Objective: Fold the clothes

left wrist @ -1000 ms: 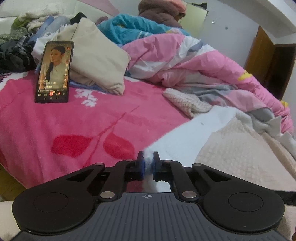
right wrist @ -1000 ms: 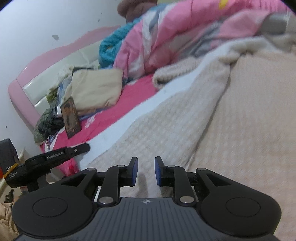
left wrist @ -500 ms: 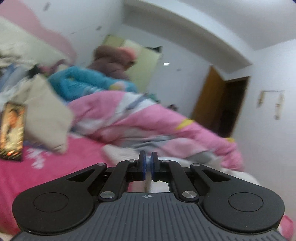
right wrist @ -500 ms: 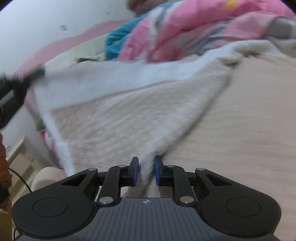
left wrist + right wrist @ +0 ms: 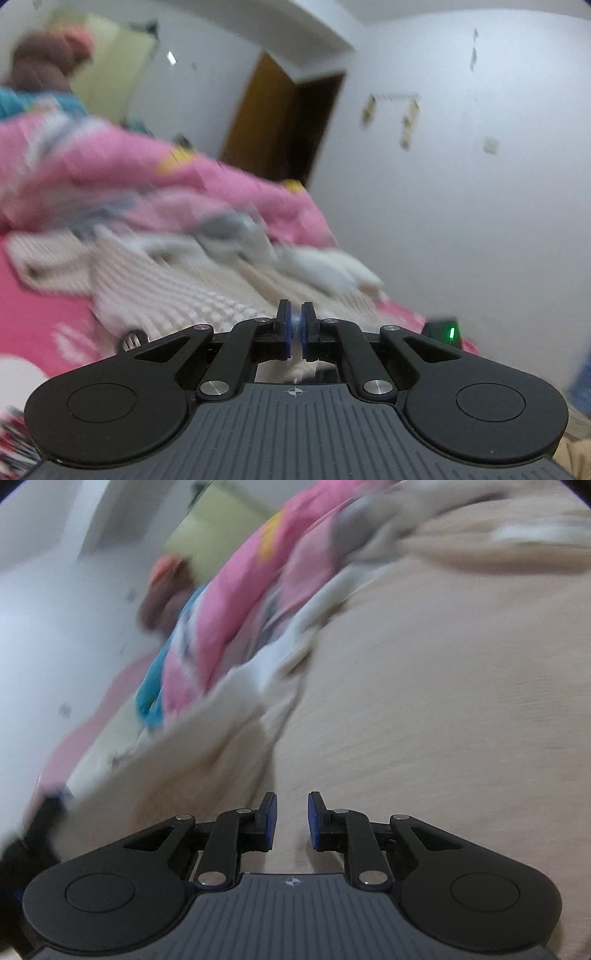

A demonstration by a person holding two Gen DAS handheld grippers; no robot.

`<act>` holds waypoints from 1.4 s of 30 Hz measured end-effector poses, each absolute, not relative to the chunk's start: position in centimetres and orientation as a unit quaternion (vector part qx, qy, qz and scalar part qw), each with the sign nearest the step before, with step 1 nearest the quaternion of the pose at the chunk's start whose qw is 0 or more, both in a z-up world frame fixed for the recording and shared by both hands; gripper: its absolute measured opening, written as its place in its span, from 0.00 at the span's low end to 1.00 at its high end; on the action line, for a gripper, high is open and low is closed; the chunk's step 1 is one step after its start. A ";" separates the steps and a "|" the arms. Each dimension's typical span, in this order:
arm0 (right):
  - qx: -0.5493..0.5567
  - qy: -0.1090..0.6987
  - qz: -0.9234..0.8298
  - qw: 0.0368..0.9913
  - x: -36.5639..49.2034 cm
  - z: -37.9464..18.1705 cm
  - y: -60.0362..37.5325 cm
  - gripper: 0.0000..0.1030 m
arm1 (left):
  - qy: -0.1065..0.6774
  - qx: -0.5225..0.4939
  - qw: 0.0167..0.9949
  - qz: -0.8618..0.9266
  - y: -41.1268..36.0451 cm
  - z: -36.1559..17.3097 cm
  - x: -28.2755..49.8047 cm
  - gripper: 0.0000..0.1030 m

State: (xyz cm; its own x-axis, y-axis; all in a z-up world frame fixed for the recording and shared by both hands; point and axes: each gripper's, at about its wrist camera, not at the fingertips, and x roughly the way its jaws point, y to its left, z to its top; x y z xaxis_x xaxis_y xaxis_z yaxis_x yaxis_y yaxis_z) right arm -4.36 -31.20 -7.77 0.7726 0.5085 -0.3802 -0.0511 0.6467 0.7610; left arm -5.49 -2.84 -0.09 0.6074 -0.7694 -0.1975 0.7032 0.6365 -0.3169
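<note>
Soft, even indoor light is seen, without harsh shadows. Heavy motion blur smears the pink quilt [image 5: 110,177] and bedding; fisheye bending is seen at the edges.

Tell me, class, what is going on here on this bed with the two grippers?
A person is folding a cream knitted garment on a pink bed. The left gripper is shut on a white edge of the garment, raised above the bed. The right gripper is open, its fingers apart just over the beige fabric. Both views are blurred with motion. A rumpled pink quilt lies behind.
</note>
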 end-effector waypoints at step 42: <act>0.207 0.359 0.160 0.896 10.7 -2.2 -24.8 0.50 | 0.270 -0.244 0.886 -0.289 7.2 -8.3 3.1 0.58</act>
